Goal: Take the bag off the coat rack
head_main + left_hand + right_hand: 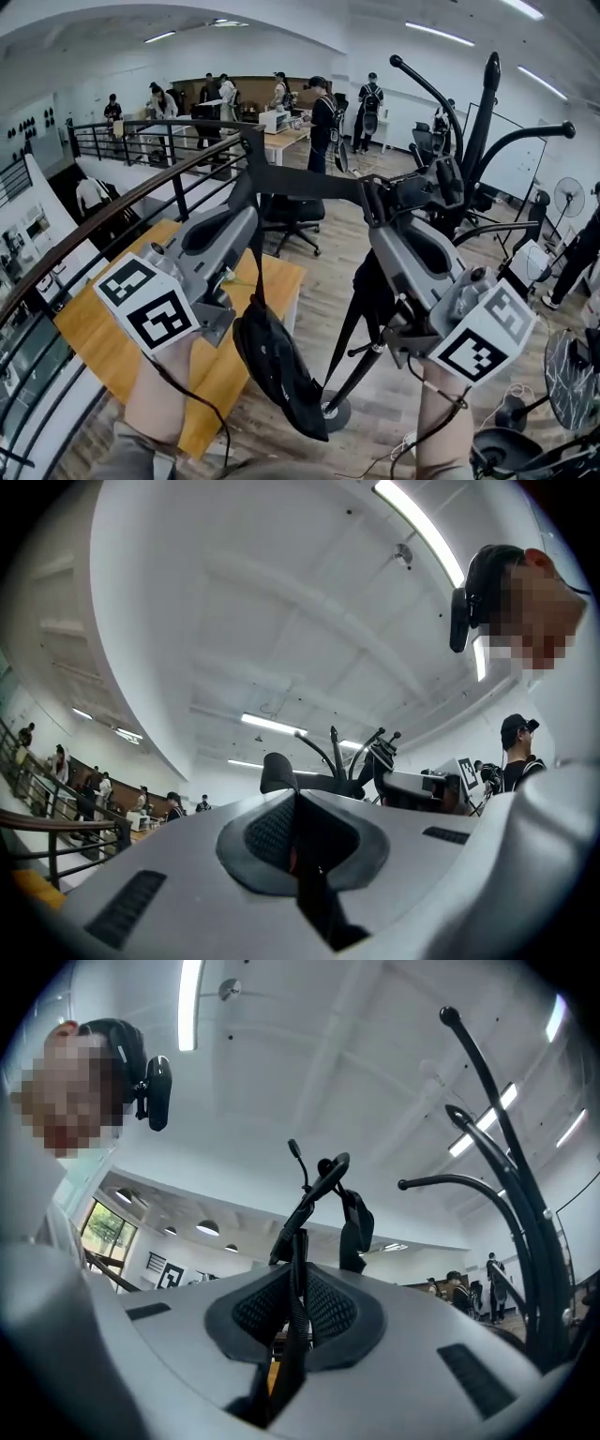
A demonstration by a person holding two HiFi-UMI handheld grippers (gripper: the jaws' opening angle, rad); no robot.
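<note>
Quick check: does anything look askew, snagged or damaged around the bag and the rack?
Nothing looks damaged. The black bag hangs tilted below its strap, which is stretched taut between the left gripper and right gripper, both clamped on it. The coat rack stands close beside the right gripper.

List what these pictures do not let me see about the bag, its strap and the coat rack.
1. The bag: absent from both gripper views, which look upward; in the head view it is too dark for details.
2. The strap end toward the coat rack: in the head view the right gripper covers it, so contact with a hook is unclear.
3. The rack foot: head view, partly behind the bag.
</note>
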